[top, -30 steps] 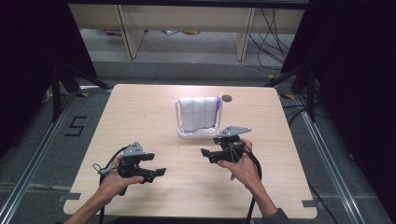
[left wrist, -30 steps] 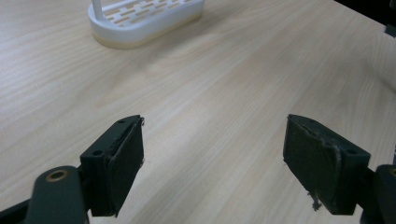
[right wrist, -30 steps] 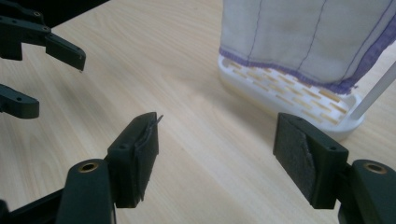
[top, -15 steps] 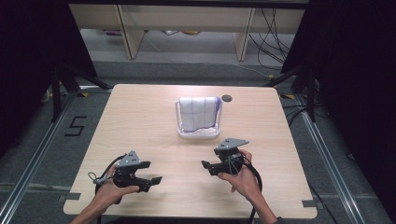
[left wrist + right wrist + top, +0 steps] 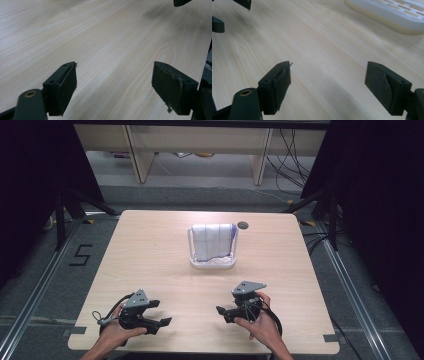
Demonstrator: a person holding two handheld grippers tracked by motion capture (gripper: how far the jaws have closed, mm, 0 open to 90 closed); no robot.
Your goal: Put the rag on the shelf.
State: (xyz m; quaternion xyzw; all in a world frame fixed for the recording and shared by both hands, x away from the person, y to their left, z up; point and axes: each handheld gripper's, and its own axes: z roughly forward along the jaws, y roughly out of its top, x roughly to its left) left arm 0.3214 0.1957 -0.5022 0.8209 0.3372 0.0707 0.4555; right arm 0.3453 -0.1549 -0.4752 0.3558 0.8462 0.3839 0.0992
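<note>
High view: towel rack sits well beyond both tools — left tool, right tool — jaws wide, empty.

Light wood-grain bench, roughly square, seen from above at the centre of the frame, standing on a grey floor. A white slotted rack sits directly on the bench just above the frame's centre, bearing a folded white cloth with thin purple grid lines. A small dark round grommet lies in the benchtop at the rack's upper right.
</note>
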